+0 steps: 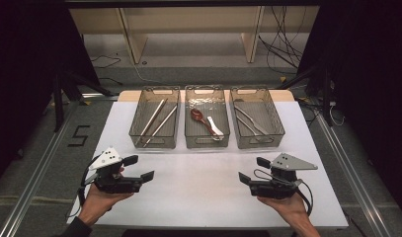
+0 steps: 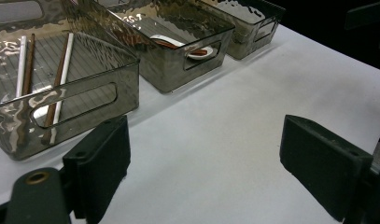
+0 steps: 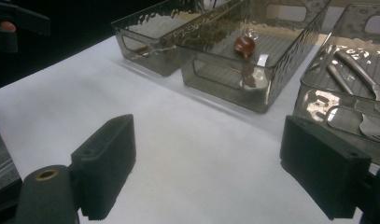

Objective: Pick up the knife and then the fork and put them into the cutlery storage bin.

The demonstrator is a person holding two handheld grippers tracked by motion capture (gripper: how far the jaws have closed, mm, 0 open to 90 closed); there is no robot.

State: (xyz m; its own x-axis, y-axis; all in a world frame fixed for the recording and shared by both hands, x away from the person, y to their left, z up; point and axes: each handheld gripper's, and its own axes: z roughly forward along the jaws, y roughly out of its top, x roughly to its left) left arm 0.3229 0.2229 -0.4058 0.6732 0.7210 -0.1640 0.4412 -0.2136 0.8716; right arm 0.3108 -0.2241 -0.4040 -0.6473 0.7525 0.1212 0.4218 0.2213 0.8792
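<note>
Left gripper is sitting low over the white table, near its front-left edge, held in the person's left hand. Its jaws are standing wide apart with nothing between them; bare table surface is showing in the gap in the left gripper view.

Three smoked-plastic bins are lining the far half of the table, well apart from both grippers. The left bin is holding chopsticks, lying lengthwise; in the left gripper view this bin is standing just beyond the left jaw. The middle bin is holding a brown spoon and a white spoon, lying side by side. The right bin is holding metal cutlery, lying lengthwise.

Right gripper is sitting low over the front-right of the table, held in the right hand. Its jaws are likewise standing wide apart and are gripping nothing; the right bin is lying just beyond the right jaw in the right gripper view.
</note>
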